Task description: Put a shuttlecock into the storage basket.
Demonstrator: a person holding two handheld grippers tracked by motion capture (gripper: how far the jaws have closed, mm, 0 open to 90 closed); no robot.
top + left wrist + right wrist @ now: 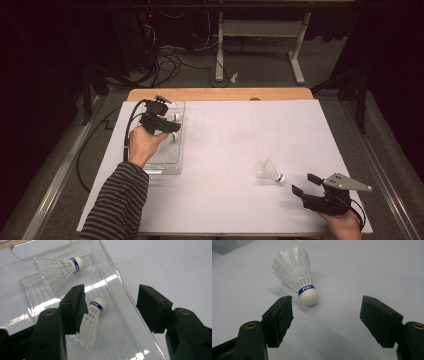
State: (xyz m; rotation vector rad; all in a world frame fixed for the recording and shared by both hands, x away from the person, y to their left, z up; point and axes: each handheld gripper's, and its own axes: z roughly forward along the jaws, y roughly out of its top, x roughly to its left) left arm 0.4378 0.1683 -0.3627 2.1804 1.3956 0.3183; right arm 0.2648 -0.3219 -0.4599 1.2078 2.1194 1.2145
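White-feathered and lying on its side on the tabletop (pixel 225 165), the loose shuttlecock (pixel 298 281) sits at about eleven o'clock from the right claw (pixel 327 323), close ahead, its cork nose turned toward the claw and its skirt fanning away toward twelve, so the long axis runs nearly along the reach. That right claw (pixel 306 183) gapes wide and holds nothing, and is far nearer than the left claw (pixel 110 306), which hangs open and empty over the clear plastic tray (pixel 130 300) at ten o'clock, where two shuttlecocks already lie.
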